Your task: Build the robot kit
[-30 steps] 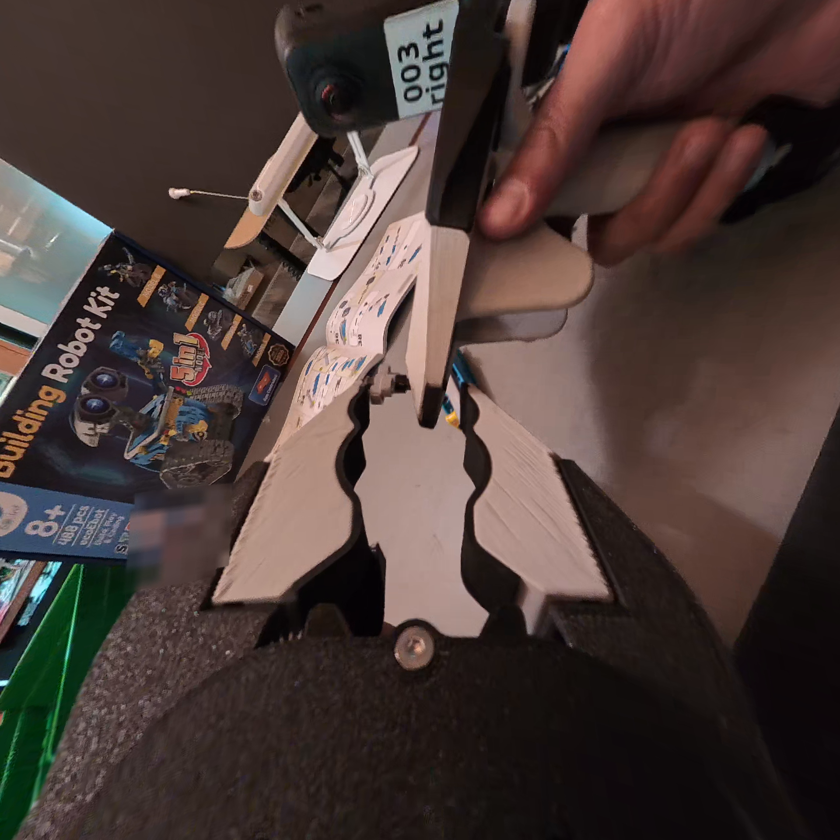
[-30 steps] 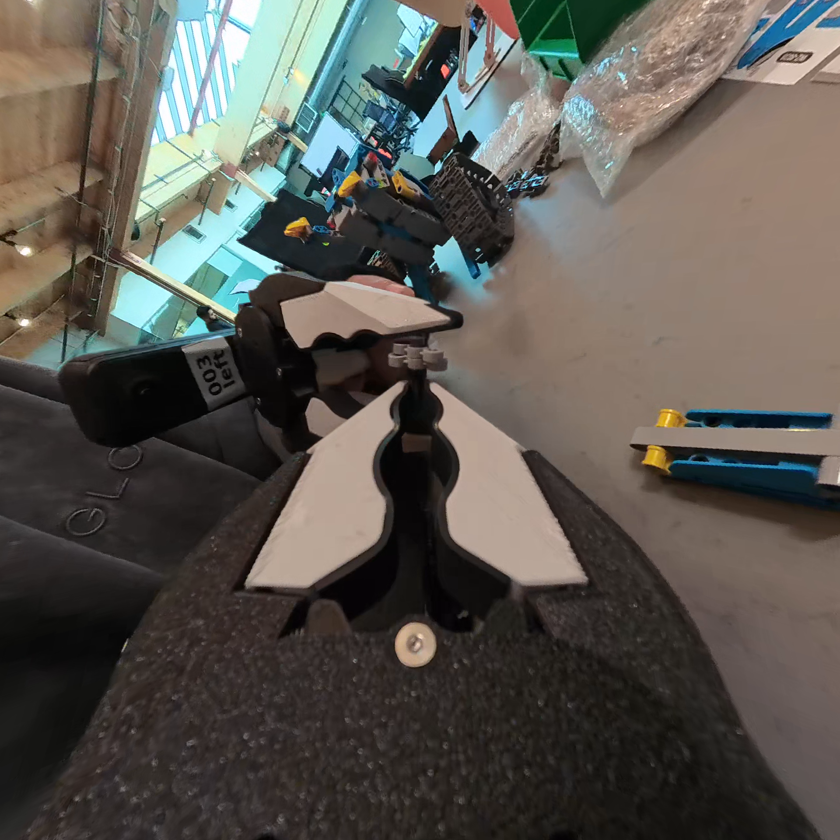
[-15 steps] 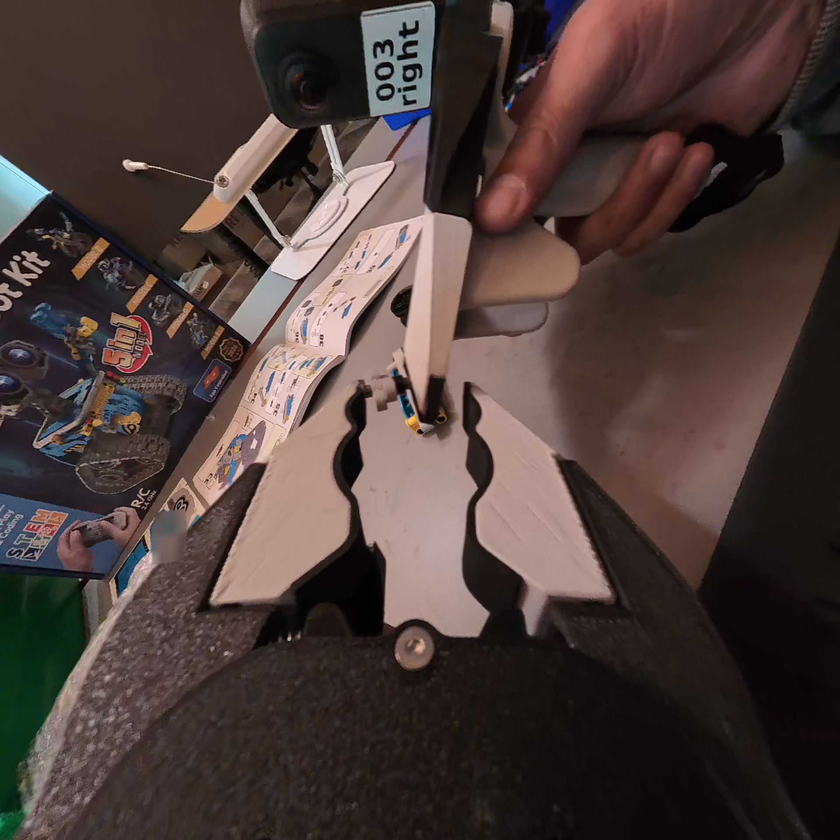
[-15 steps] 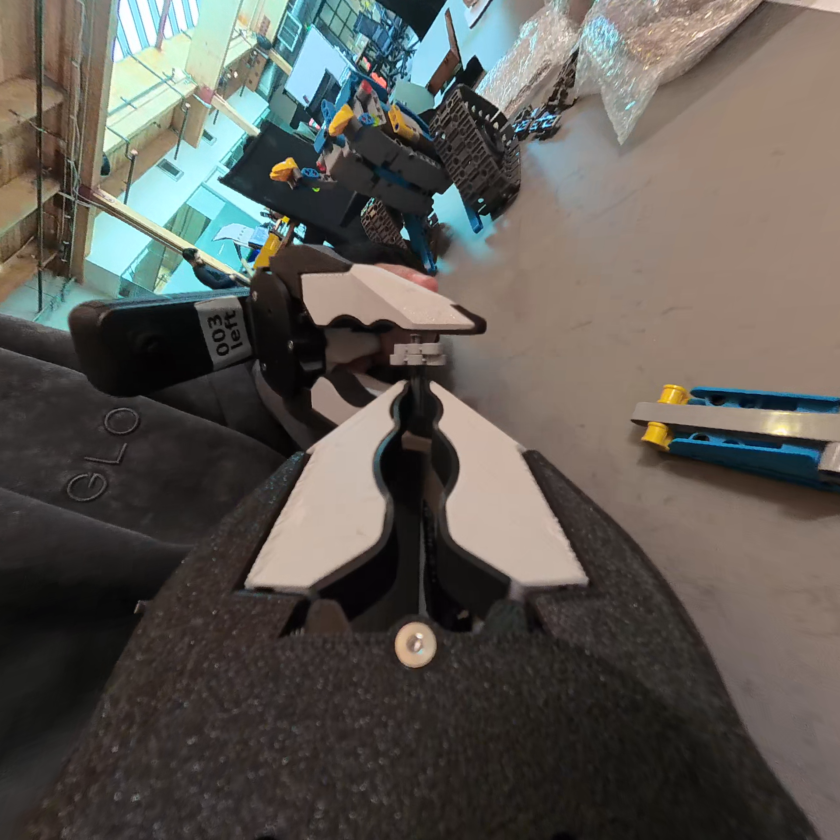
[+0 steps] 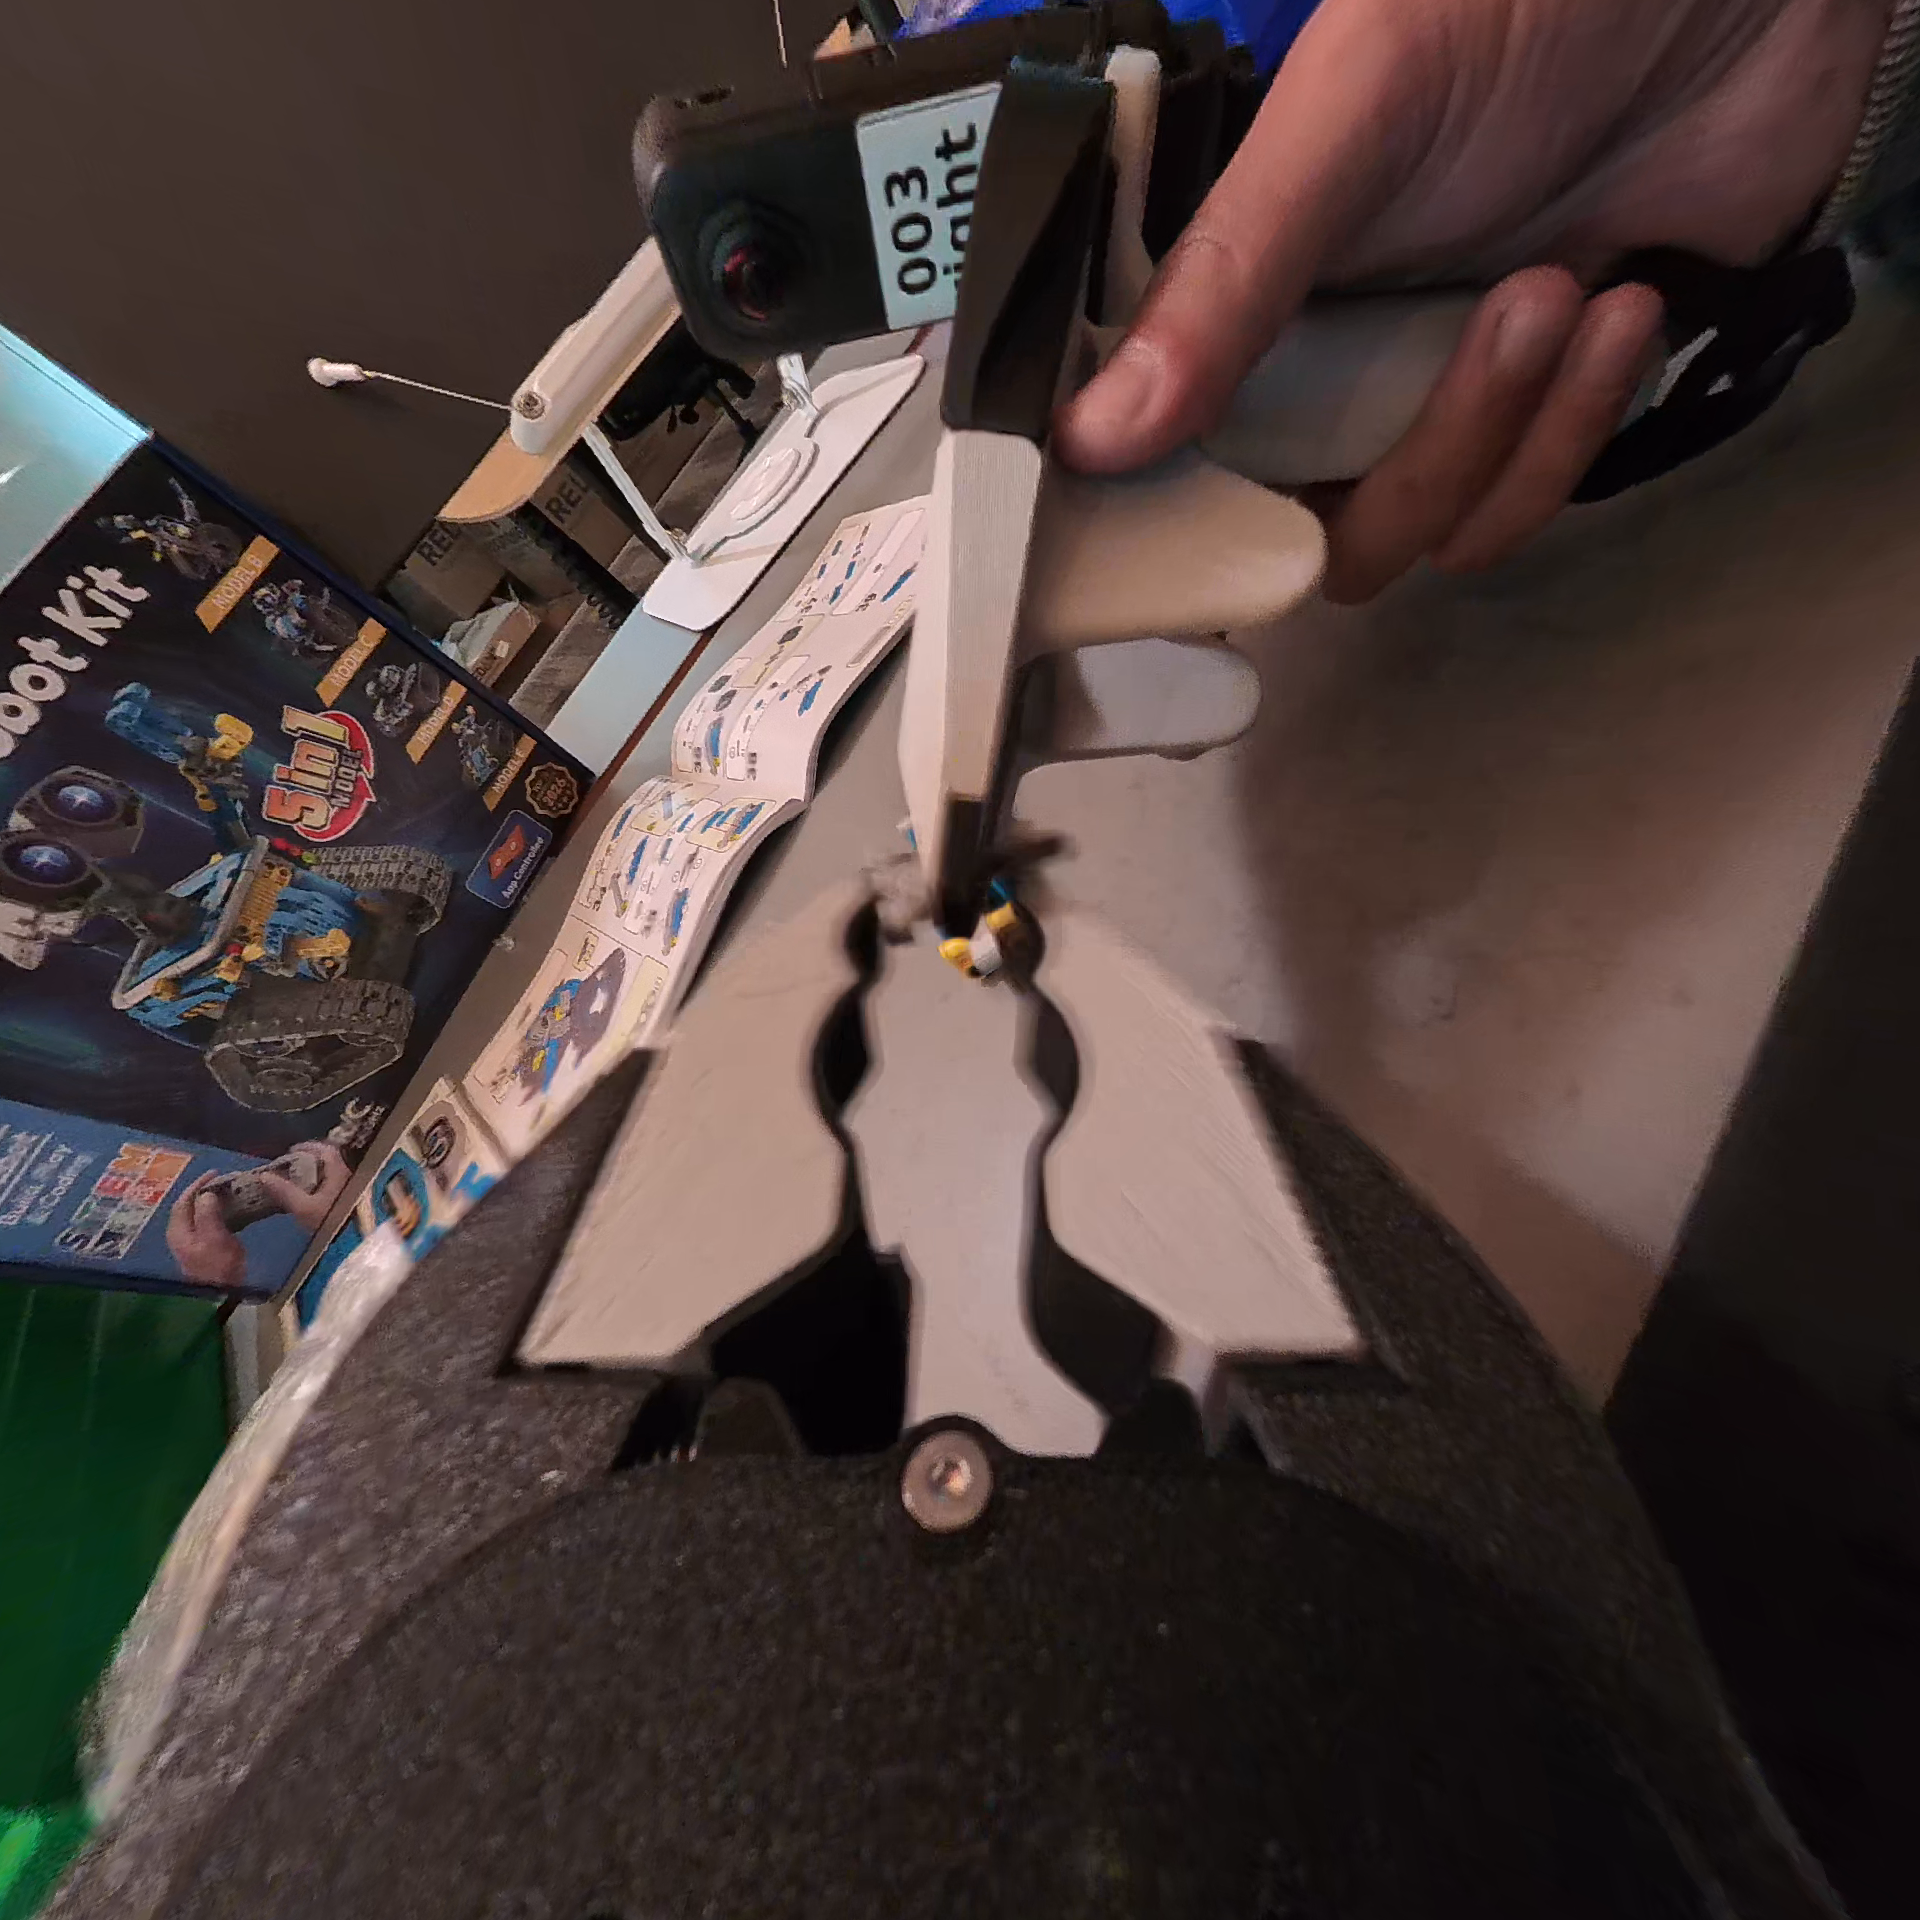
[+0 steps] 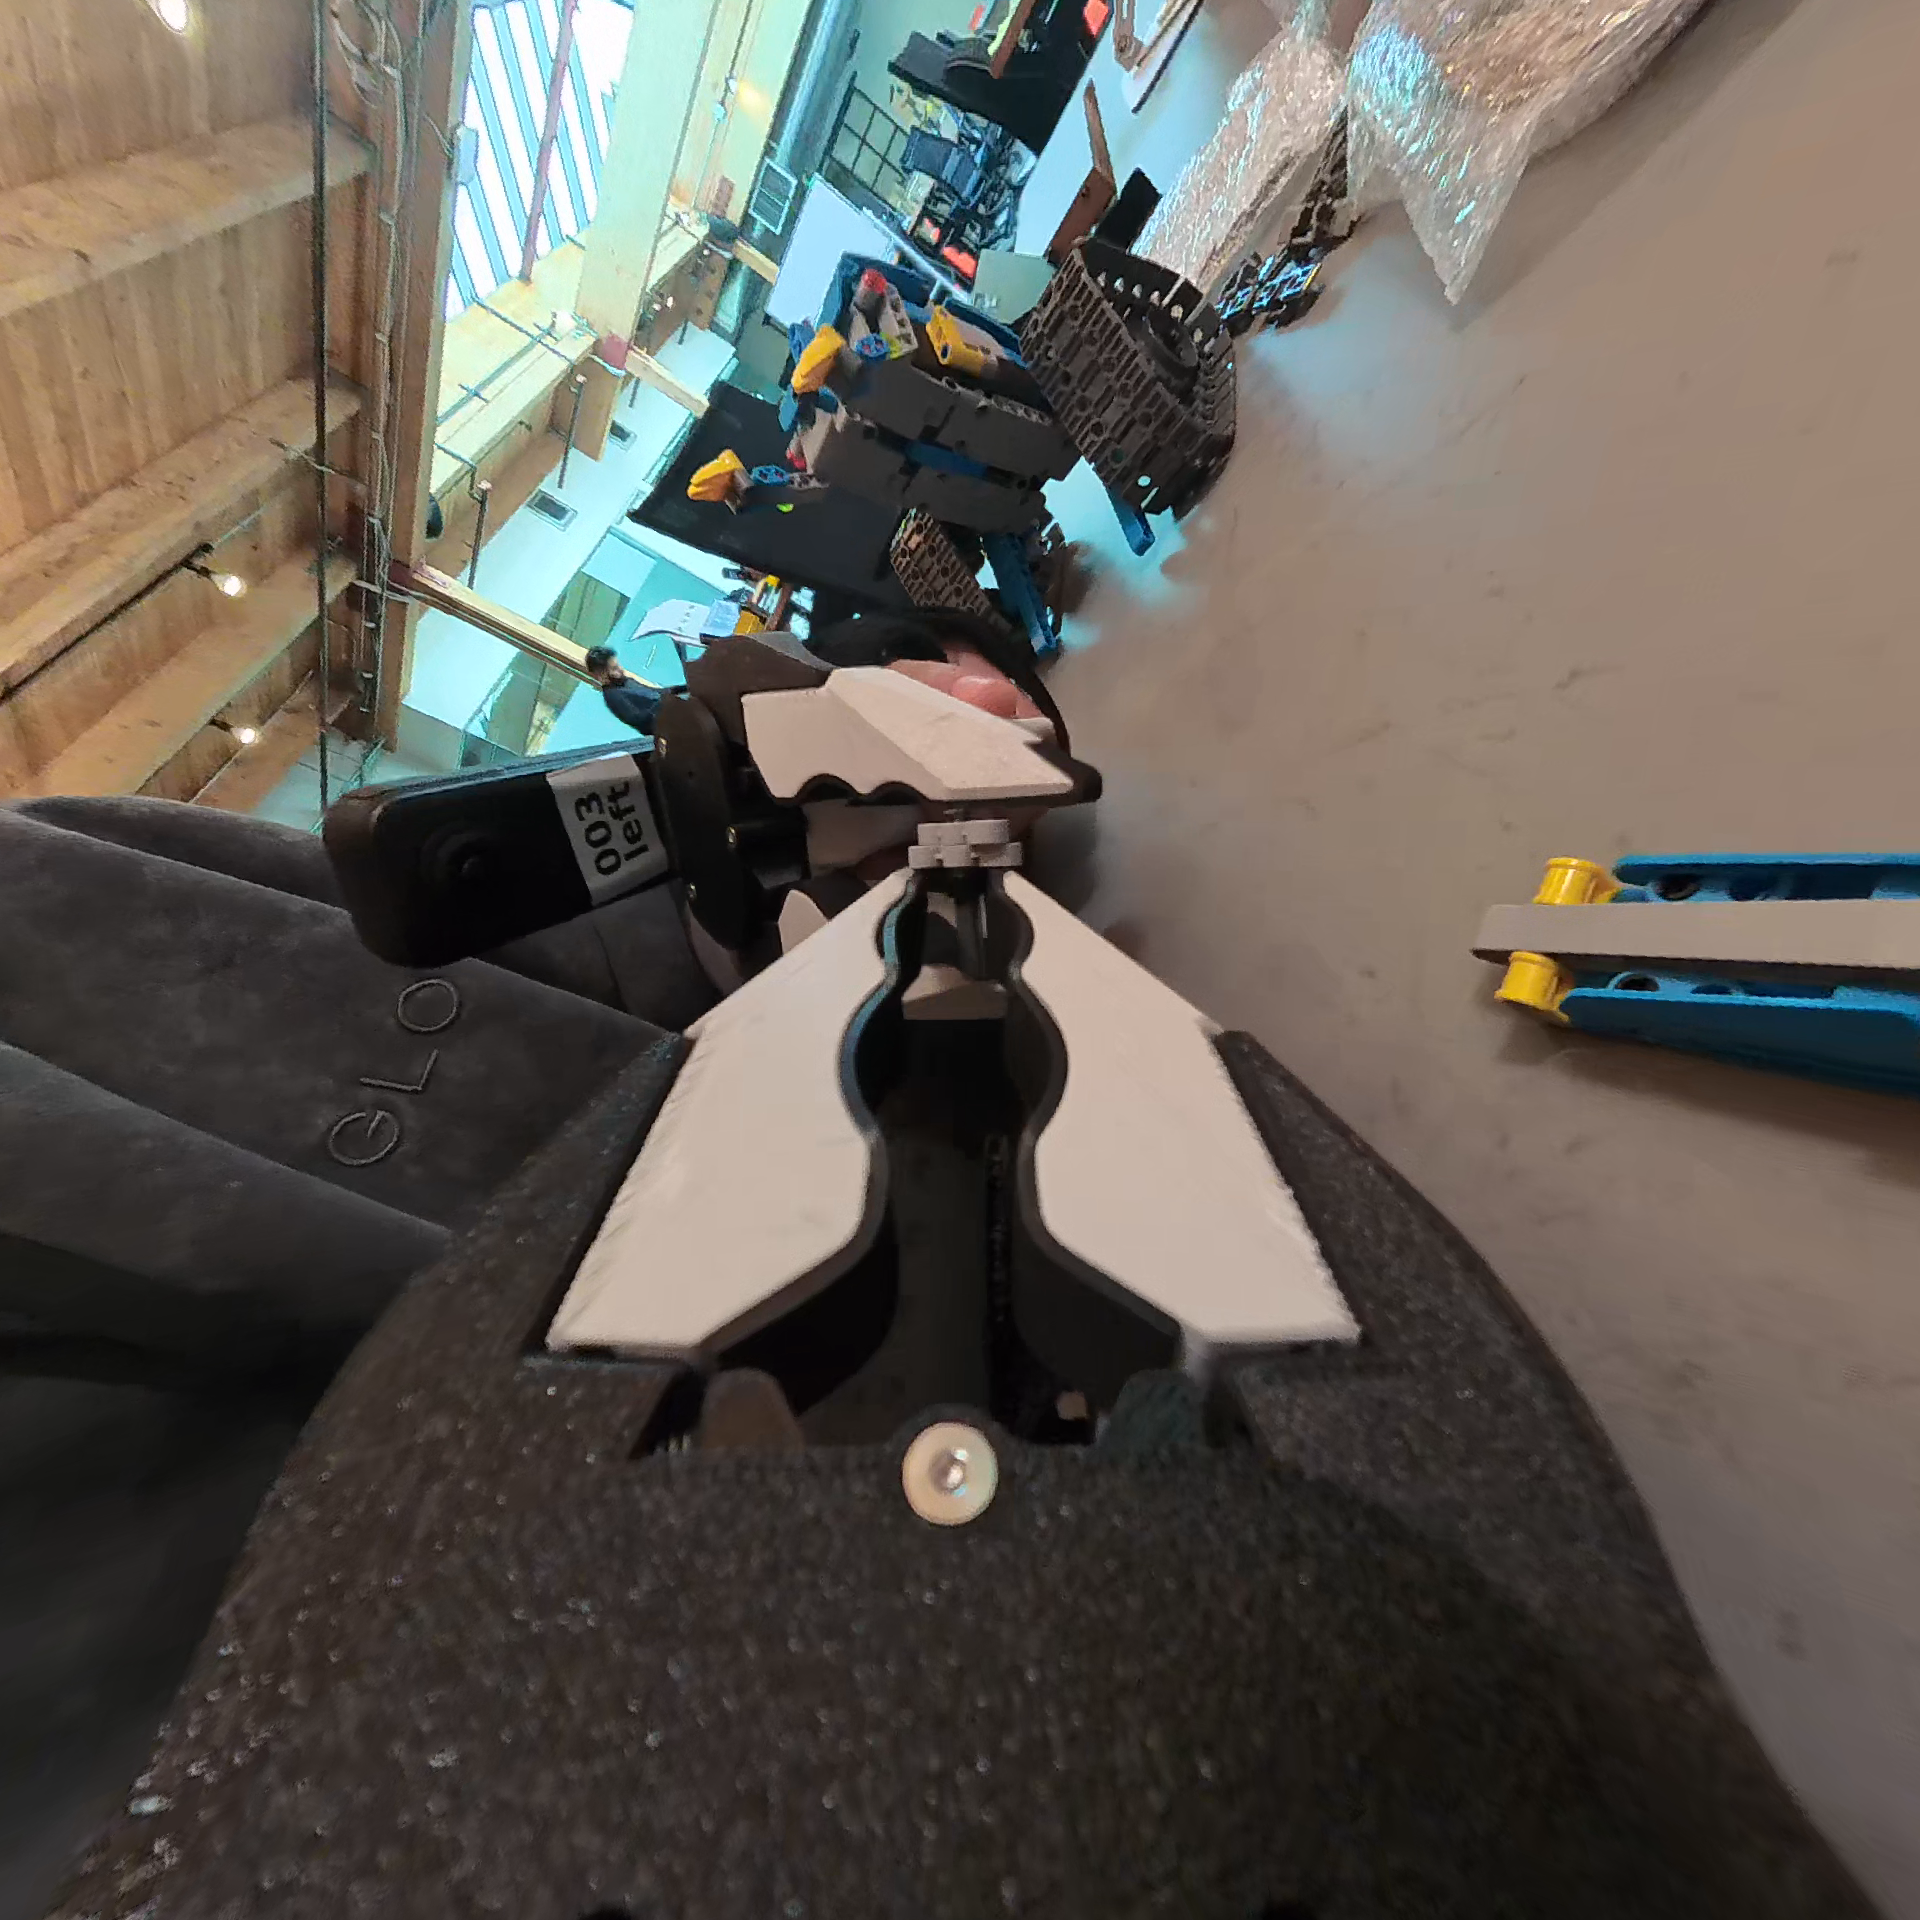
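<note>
My right gripper (image 6: 961, 883) is shut on a short black axle with a small grey gear (image 6: 961, 840) at its end. It also shows in the left wrist view (image 5: 961, 862), coming down from above in a person's hand (image 5: 1455, 260). My left gripper (image 5: 956, 935) is open, and its fingertips stand on either side of the right gripper's tip. The grey gear (image 5: 899, 899) sits next to the left fingertip there. In the right wrist view the left gripper is side-on, with its upper finger (image 6: 914, 743) just above the gear.
A grey table (image 6: 1455, 520) carries a blue and grey beam assembly with yellow pins (image 6: 1714, 956), a part-built tracked model (image 6: 987, 416) and bubble wrap bags (image 6: 1507, 104). A kit box (image 5: 239, 831), an open booklet (image 5: 717, 790) and a white lamp stand (image 5: 790, 478) lie to the left.
The two grippers have drawn closer together. The right gripper's tip with the gear now sits between the left gripper's open fingers. The left view has swung, so the box shows further right.
</note>
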Tool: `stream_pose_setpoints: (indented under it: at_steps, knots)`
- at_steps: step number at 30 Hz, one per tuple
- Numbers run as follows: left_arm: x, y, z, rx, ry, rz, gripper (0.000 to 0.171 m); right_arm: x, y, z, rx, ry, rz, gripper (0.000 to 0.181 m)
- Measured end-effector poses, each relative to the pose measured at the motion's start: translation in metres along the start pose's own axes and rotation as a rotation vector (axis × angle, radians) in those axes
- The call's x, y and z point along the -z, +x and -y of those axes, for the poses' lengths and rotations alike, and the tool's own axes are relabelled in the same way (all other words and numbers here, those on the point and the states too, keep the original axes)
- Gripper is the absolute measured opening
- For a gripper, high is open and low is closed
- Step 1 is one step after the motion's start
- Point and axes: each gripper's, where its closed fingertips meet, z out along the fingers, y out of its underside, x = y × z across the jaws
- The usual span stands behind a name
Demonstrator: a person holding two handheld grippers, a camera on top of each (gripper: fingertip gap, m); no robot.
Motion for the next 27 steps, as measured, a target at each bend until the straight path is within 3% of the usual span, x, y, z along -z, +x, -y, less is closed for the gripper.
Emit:
stream_pose_setpoints:
  at_steps: [7,13,19,27]
  knots:
    - [-0.001,0.002,-0.001,0.011,0.001,-0.009,0.02,0.0,0.002,-0.003,0.013,-0.021,-0.021,0.006]
    - [-0.004,0.009,0.0,-0.013,-0.014,-0.01,0.054,-0.001,0.002,-0.002,0.037,-0.013,-0.034,0.006]
    - [-0.002,0.003,0.003,-0.028,-0.004,0.027,0.035,-0.003,-0.001,-0.002,0.017,-0.003,-0.019,0.006]
    - [-0.004,-0.005,0.002,-0.045,-0.042,0.092,0.033,-0.003,0.0,0.005,0.018,0.051,-0.052,0.005]
